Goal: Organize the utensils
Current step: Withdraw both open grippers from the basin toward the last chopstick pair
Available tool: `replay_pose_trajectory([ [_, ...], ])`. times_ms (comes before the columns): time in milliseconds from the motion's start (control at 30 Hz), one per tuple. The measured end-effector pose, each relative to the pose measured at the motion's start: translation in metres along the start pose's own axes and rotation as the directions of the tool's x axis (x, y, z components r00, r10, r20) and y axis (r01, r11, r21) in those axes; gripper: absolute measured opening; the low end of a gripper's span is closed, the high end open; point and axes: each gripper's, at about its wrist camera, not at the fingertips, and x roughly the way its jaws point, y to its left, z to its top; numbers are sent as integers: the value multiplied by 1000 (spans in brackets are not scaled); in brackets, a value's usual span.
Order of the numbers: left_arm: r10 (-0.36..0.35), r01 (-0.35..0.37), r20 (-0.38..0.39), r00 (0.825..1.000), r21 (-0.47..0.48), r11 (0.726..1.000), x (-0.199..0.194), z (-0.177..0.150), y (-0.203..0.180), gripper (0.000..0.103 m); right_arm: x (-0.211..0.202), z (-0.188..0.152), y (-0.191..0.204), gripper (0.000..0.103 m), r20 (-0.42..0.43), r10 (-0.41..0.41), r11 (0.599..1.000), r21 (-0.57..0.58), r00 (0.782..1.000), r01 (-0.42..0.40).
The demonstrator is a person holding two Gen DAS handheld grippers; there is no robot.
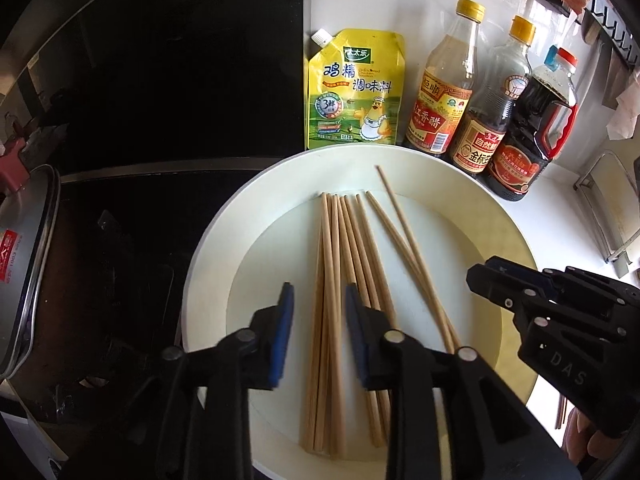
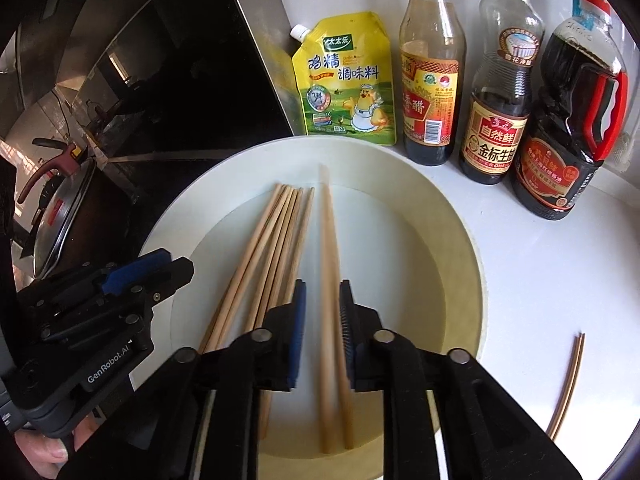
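Note:
A round cream plate (image 1: pixel 208 240) (image 2: pixel 460 240) on the white counter holds several wooden chopsticks. In the left wrist view a bundle of chopsticks (image 1: pixel 332 240) lies lengthwise, and part of it runs between the blue pads of my left gripper (image 1: pixel 320 296), whose jaws stand apart without pressing. A separate pair of chopsticks (image 1: pixel 404 240) lies to its right, near my right gripper (image 1: pixel 480 276). In the right wrist view that pair (image 2: pixel 329 232), slightly blurred, sits between the parted jaws of my right gripper (image 2: pixel 323 288). My left gripper (image 2: pixel 176 268) hovers over the plate's left rim beside the bundle (image 2: pixel 272 240).
Behind the plate stand a yellow seasoning pouch (image 2: pixel 344 76) and three sauce bottles (image 2: pixel 432 64). A pot with a lid (image 1: pixel 24 264) sits on the black stove to the left. Two more chopsticks (image 2: pixel 568 384) lie on the counter right of the plate. A person's fingers (image 2: pixel 44 448) hold the left gripper.

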Motion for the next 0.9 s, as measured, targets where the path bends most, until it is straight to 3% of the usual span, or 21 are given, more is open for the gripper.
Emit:
replay_pose_trajectory([
  [500, -4, 4, 10, 1000, 0, 1000, -24, -11, -6, 37, -32, -20, -10, 19, 23, 6, 999, 33, 1000, -6],
  [900, -48, 46, 30, 998, 49, 998, -53, -27, -46, 47, -75, -57, -37, 28, 57, -12, 996, 87, 998, 7],
])
